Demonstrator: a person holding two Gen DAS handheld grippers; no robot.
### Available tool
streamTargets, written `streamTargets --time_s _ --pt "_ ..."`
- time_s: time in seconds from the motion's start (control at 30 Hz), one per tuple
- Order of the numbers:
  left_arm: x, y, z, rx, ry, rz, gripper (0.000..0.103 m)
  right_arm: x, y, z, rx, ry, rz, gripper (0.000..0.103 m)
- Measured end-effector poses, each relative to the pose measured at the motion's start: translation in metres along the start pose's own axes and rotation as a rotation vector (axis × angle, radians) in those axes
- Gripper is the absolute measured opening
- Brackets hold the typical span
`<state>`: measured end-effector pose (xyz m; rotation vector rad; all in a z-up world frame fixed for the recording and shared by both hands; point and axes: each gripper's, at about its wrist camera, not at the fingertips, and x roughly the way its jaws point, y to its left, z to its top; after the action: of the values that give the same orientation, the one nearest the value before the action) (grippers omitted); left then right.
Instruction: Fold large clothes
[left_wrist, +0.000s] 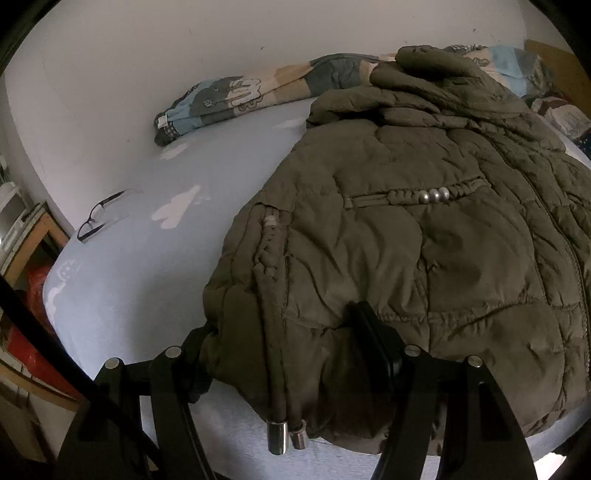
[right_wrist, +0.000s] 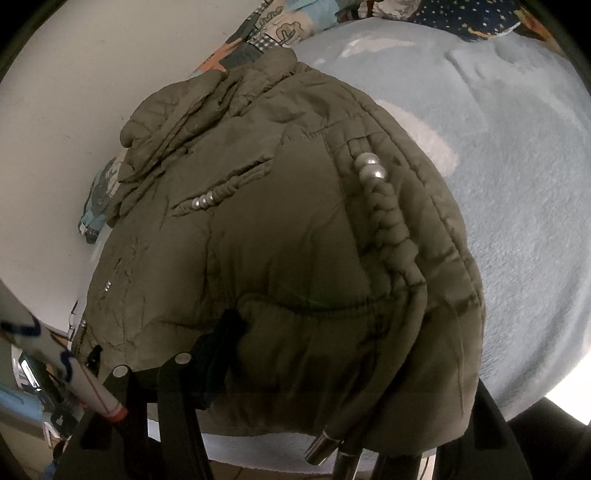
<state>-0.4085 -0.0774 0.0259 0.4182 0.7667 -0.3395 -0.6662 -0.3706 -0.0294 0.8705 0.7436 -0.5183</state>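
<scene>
Pale blue bed (left_wrist: 147, 280) — jacket (left_wrist: 424, 240), glasses (left_wrist: 99, 218), quilt (left_wrist: 236, 92).

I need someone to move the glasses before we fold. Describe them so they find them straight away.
Start at the olive padded jacket on the pale blue bed sheet. Look across the bare sheet toward the bed's edge by the wall. The dark-framed eyeglasses lie there alone, the only small thin object on that side.

One olive jacket (left_wrist: 424, 240), one pair of glasses (left_wrist: 99, 216), one patterned quilt (left_wrist: 236, 92)

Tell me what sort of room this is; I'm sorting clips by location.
Most likely a bedroom: the jacket lies on a bed with a light-blue sheet, a patterned quilt against the wall, and glasses on it.
</scene>
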Motion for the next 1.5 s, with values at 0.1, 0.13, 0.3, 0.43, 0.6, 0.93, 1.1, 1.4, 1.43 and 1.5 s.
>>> streamTargets --time_s 0.1,0.13,0.3,0.43,0.6,0.93,1.1,1.4,1.43,1.5 --pt "0.000 0.000 0.000 0.001 0.000 0.001 0.067 -0.001 -0.002 -0.001 0.011 -0.006 0.004 0.065" --pt "0.000 0.000 0.000 0.002 -0.001 0.002 0.067 -0.001 -0.003 -0.001 0.018 -0.008 0.008 0.066" --pt "-0.001 -0.001 -0.001 0.012 -0.004 0.008 0.067 -0.001 -0.003 -0.001 0.021 -0.010 0.013 0.067" --pt "-0.001 -0.002 -0.002 0.018 -0.007 0.012 0.067 0.001 -0.002 0.002 0.017 0.008 0.021 0.076" --pt "-0.002 -0.003 -0.002 0.030 -0.009 0.017 0.067 0.005 0.009 0.001 -0.031 0.017 -0.017 0.079" --pt "-0.006 -0.004 -0.003 0.051 -0.014 0.023 0.067 -0.004 -0.002 0.001 0.011 -0.010 0.003 0.046" --pt "-0.007 -0.005 -0.002 0.060 -0.016 0.020 0.065 -0.012 0.017 0.000 -0.088 -0.060 -0.041 0.035" --pt "-0.007 -0.010 -0.004 0.081 -0.022 0.036 0.065 -0.006 0.018 -0.001 -0.119 -0.049 -0.084 0.035" --pt "-0.007 -0.010 -0.004 0.084 -0.025 0.037 0.065 -0.005 0.017 -0.001 -0.113 -0.045 -0.083 0.036" --pt "-0.006 -0.009 -0.004 0.086 -0.026 0.033 0.065 -0.004 0.015 0.000 -0.100 -0.039 -0.078 0.038"
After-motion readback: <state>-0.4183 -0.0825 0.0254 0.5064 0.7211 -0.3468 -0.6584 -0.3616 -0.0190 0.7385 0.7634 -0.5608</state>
